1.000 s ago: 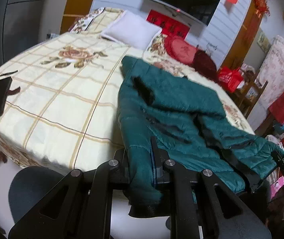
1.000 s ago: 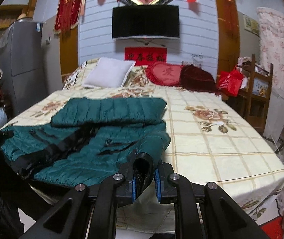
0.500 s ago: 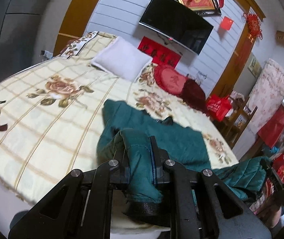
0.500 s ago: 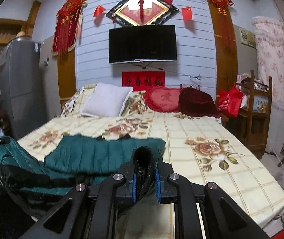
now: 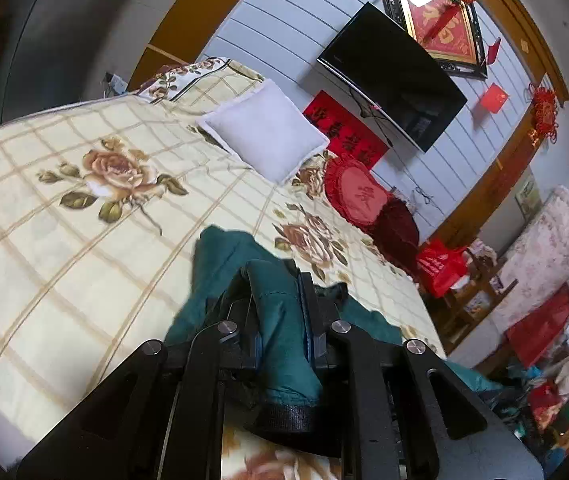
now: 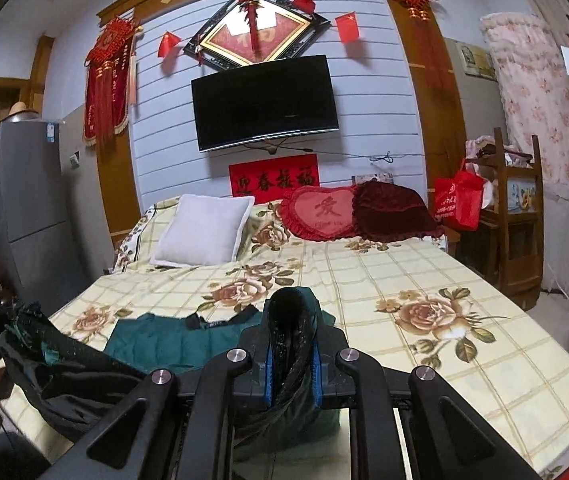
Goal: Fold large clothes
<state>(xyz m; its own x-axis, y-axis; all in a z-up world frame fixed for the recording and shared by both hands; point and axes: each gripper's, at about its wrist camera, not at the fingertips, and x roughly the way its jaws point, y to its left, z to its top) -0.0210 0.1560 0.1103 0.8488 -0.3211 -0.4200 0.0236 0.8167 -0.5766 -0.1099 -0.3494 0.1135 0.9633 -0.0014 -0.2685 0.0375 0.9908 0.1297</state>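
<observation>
A dark green padded jacket point(image 5: 220, 256) with a black lining lies partly on the floral bed point(image 5: 84, 240). My left gripper point(image 5: 280, 280) is shut on a bunched green edge of it, lifted above the bed. In the right wrist view the jacket point(image 6: 156, 340) spreads at the bed's near left, and its hem hangs in a dark sling point(image 6: 64, 364) toward the left gripper at the frame's left edge. My right gripper point(image 6: 290, 308) is shut on another bunched part of the hem, black lining outward.
A white pillow point(image 6: 204, 236), a red heart cushion point(image 6: 324, 216) and a dark red cushion point(image 6: 396, 212) lie at the bed's head under a wall television point(image 6: 264, 100). A grey fridge point(image 6: 28, 184) stands left, wooden shelves point(image 6: 512, 216) and a red bag point(image 6: 456, 200) right.
Both grippers have risen and moved forward over the bed with the jacket's hem, lifting its near part off the sheet; less of the jacket lies spread flat now.
</observation>
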